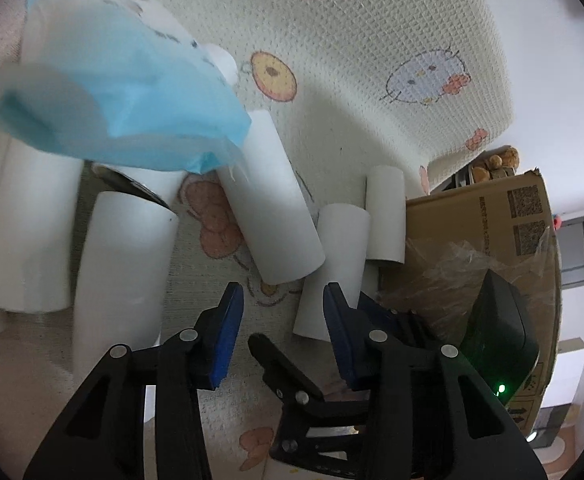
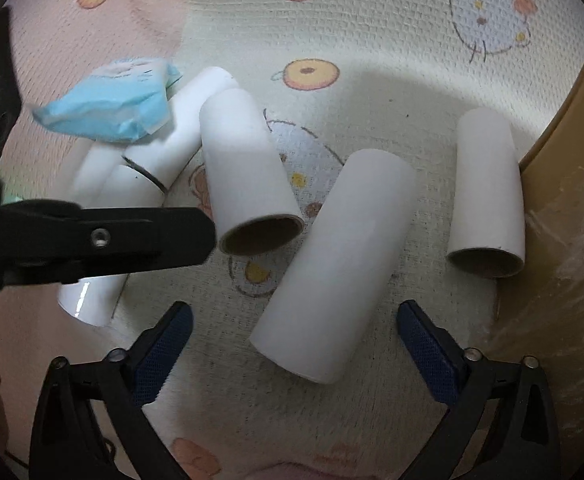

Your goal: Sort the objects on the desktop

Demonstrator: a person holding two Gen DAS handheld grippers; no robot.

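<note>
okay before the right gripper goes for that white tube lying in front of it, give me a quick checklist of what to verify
1. Right gripper open, nothing between its jaws: ok.
2. Target white tube lying ahead between the jaws: ok.
3. Tube free of neighbouring tube: cannot tell, their ends look close.
4. Left gripper clear of the target: ok, off to the side.
5. Blue mask away from target: ok.
6. Cardboard box reachable beside the tubes: ok.
</note>
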